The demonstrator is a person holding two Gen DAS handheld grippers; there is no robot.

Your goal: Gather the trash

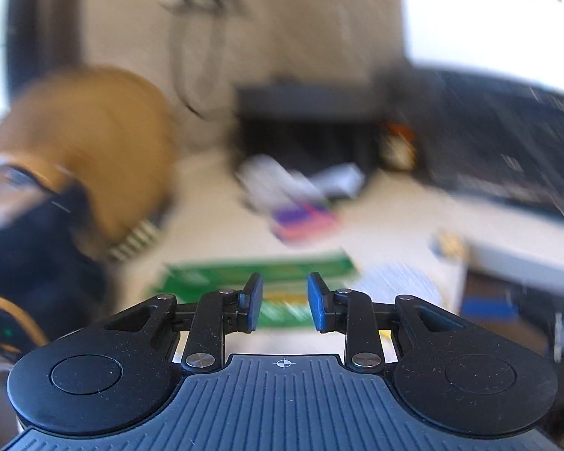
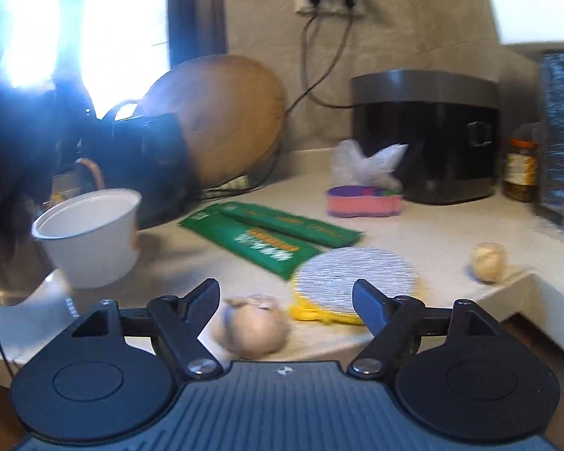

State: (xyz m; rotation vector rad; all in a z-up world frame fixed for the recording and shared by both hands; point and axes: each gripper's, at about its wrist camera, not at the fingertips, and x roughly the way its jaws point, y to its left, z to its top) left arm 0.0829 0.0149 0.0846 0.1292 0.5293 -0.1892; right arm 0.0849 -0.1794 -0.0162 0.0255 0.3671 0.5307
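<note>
Green wrappers [image 2: 270, 231] on tabletop [image 2: 413, 236] = thin, light, slippery; pinch an edge w/ your right tool [image 2: 285, 300], released. Left tool [image 1: 285, 302] is half-released, grasping nothing.

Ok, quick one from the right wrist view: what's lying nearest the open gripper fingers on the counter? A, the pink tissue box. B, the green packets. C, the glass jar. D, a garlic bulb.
D: the garlic bulb lies just ahead of the right gripper, between its spread fingers, while the green packets, pink tissue box and glass jar sit farther back.
</note>
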